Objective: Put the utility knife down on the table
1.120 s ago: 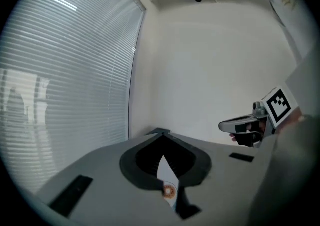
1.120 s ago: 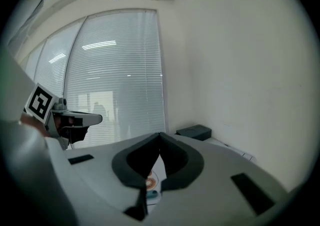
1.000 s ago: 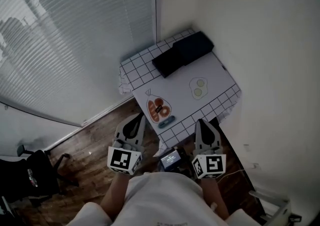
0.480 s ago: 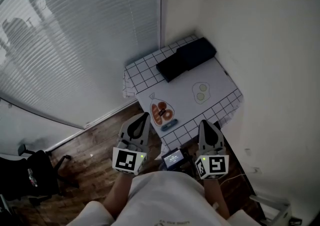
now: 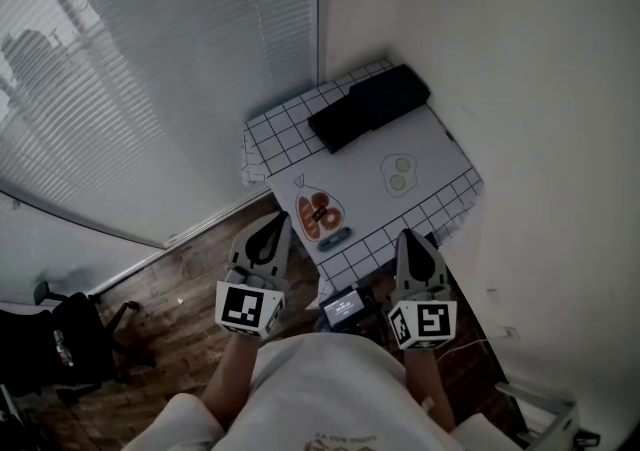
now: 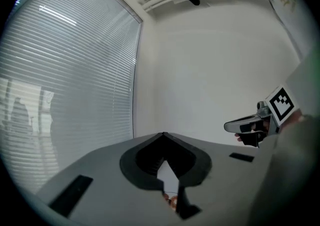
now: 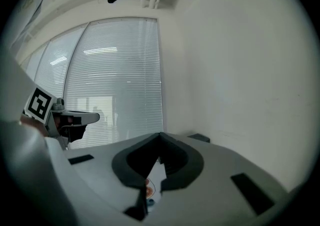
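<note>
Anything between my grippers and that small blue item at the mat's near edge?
Nothing visible. The left gripper and right gripper hang short of the table; only open air lies before the blue item.

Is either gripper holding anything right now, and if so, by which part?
Nothing is held. The left gripper and the right gripper both have their jaws closed together with nothing between them.

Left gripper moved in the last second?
No. The left gripper stays just left of the checked table, by its near edge; the slight frame shift is the head camera's.
</note>
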Demonstrator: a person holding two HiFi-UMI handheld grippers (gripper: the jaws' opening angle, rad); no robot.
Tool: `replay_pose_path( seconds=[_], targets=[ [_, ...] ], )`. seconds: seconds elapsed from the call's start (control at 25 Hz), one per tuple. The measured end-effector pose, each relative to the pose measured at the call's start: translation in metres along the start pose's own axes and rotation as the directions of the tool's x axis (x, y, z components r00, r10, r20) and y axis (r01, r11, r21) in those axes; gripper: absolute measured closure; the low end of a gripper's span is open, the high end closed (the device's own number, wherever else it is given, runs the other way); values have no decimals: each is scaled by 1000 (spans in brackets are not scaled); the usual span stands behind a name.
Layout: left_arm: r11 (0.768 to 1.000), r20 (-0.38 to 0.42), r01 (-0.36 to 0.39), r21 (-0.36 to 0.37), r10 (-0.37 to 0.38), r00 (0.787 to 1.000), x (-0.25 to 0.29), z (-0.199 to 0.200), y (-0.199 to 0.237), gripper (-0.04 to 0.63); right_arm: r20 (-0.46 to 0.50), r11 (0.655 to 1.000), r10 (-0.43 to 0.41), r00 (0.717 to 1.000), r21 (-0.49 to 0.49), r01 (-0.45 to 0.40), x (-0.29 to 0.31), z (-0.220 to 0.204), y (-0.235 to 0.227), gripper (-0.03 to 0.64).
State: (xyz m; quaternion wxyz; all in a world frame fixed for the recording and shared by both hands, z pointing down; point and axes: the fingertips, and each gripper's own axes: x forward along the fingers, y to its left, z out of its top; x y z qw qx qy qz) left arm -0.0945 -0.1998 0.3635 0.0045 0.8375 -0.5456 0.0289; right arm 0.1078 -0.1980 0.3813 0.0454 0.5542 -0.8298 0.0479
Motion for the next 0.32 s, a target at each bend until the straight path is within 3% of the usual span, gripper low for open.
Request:
replay_pose_path(
  seconds=[0.32],
  targets=[
    [1000, -13, -20, 9, 20, 1000, -3, -4, 6, 588, -20, 1000, -18, 1000, 3, 18, -6, -9, -6, 609]
  ],
)
